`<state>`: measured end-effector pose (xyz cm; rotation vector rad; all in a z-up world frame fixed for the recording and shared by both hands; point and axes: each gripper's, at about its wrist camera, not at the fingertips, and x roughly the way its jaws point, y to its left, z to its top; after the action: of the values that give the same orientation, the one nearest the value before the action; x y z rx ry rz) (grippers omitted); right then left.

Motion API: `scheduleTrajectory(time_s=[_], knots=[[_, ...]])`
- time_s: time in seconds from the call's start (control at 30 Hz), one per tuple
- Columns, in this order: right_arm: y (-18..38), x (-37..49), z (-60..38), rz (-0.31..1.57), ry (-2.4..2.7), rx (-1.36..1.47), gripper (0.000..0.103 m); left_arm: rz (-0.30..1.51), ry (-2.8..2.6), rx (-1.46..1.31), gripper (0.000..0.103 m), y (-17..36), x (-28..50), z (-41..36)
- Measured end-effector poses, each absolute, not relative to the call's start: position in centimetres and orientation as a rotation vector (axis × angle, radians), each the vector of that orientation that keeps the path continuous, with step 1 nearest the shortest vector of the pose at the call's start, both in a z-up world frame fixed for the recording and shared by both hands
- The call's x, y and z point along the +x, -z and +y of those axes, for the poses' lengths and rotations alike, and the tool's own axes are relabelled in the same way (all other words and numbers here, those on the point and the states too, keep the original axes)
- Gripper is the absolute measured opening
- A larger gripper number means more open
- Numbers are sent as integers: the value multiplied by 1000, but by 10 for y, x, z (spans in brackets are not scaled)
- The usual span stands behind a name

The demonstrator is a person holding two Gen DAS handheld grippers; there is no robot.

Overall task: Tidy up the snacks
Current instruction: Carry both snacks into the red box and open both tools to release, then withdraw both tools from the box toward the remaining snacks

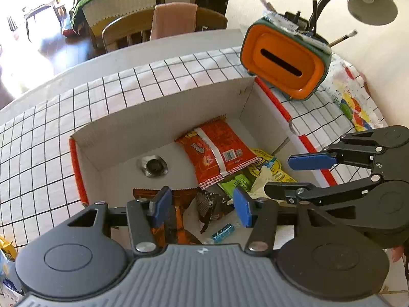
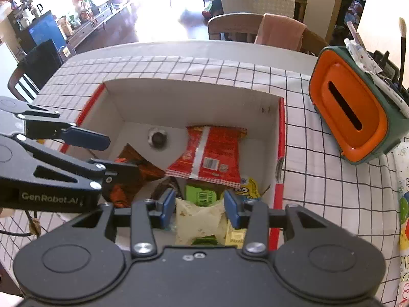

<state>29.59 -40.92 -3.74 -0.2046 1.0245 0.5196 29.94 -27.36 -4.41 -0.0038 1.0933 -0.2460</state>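
Left gripper [image 1: 202,206] and right gripper [image 2: 200,208]: jaws parted, grasping nothing, poised above snacks heaped in the cardboard box [image 2: 194,97]; red packet [image 2: 212,153] uppermost, pale wrapper [image 2: 199,217] beneath the right jaws; risk: crowded packets slip or both grippers collide overhead.

Black linkage grippers, blue-padded fingers [image 1: 161,206], silver screws, "GenRobot.AI" lettering, perhaps grey ribbed housing.

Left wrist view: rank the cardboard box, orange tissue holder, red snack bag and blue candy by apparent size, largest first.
1. cardboard box
2. orange tissue holder
3. red snack bag
4. blue candy

The holder and bag look close; depth makes that pair unsure.
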Motion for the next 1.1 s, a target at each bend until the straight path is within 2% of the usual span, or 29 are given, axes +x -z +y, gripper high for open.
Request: scheduleTrajectory(time_s=[0.1,0.2,0.3,0.53,0.73,0.87,1.1], knots=[[32,291,-409,1013,-522,-194,43,1068,245,-10,61,36,291,-270],[26,284,-408,1000,-533,-183,45,1047,242,-13,62,29,284,-267],[20,277,-405,985,-539,-179,51,1026,243,-18,64,22,275,-261],[9,263,-401,960,-529,-137,77,963,237,-35,73,7,252,-240],[0,248,-386,960,-556,-89,84,899,219,-45,79,-5,229,-213],[-6,234,-367,941,-573,-72,96,878,210,-53,83,-7,213,-189],[-10,213,-317,902,-633,-71,101,814,181,-107,86,-11,180,-134]])
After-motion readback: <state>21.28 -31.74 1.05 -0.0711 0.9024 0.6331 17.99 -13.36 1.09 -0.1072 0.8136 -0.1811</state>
